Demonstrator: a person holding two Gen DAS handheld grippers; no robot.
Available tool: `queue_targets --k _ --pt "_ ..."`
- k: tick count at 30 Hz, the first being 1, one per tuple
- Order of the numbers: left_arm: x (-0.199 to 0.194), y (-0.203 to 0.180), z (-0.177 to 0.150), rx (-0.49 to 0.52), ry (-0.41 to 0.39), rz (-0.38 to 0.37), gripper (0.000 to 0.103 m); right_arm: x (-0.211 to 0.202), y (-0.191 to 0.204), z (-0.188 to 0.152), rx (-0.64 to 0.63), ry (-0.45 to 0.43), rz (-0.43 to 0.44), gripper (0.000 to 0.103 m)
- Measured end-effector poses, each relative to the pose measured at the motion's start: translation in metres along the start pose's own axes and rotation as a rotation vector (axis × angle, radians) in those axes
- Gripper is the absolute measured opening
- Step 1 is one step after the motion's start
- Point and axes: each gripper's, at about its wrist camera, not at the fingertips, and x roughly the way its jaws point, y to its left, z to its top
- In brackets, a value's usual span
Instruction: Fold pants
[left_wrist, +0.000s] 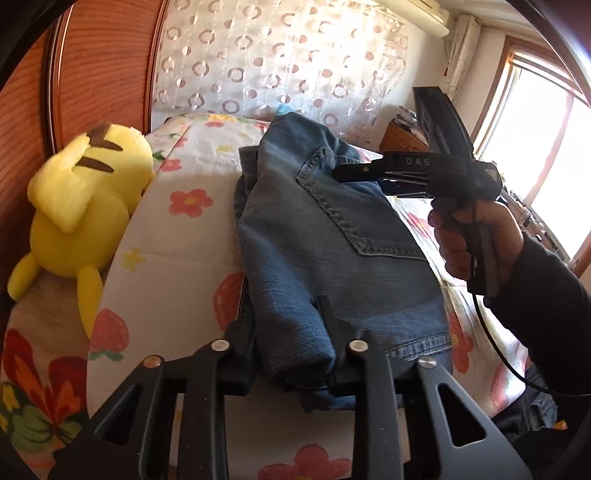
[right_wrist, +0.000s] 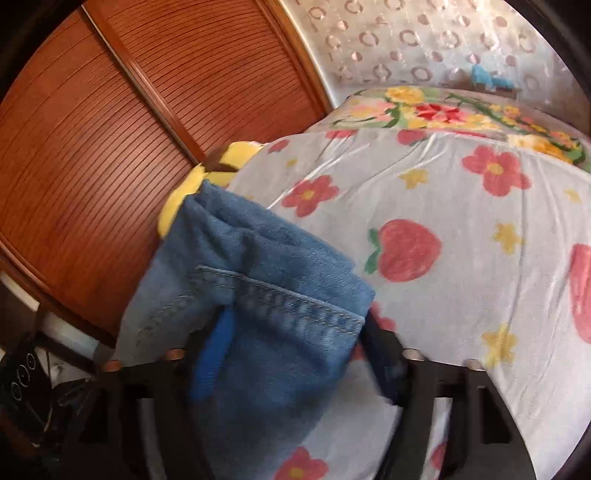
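Folded blue jeans (left_wrist: 325, 236) on flower-print bed sheet (left_wrist: 184, 229), left tool (left_wrist: 291, 332) clamped on near folded edge, right tool (right_wrist: 295, 332) with denim bunched between its fingers, pressing unclear through blur, yellow plush toy (left_wrist: 81, 206) beside wooden headboard (left_wrist: 103, 74), hand (left_wrist: 461, 240) on right tool's grip.

We've got plenty of open bedspread (right_wrist: 461, 221) to the right of the folded jeans (left_wrist: 325, 236), nothing sitting there. Left side is tighter: the yellow plush toy (left_wrist: 81, 206) sits near the jeans, wedged against the wooden wardrobe doors (left_wrist: 92, 66). Straight ahead, the curtain (left_wrist: 280, 62) closes off the far end.
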Motion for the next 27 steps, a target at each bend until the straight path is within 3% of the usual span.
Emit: queue_targets --k 4,7,15,27 --pt "-0.01 0.001 -0.001 -0.028 -0.033 -0.017 0.018 -0.005 0.0 0.004 -0.024 -0.045 0.022 0.033" --pt "-0.018 -0.001 0.005 -0.026 -0.071 -0.005 0.018 -0.016 0.011 0.002 -0.079 -0.094 -0.004 0.028" --pt "-0.026 0.017 0.039 -0.023 -0.136 0.016 0.017 -0.021 0.033 0.035 -0.189 -0.216 -0.026 0.027" --pt "0.028 0.064 0.135 0.071 -0.118 0.096 0.017 0.047 0.013 0.118 -0.205 -0.234 -0.092 0.027"
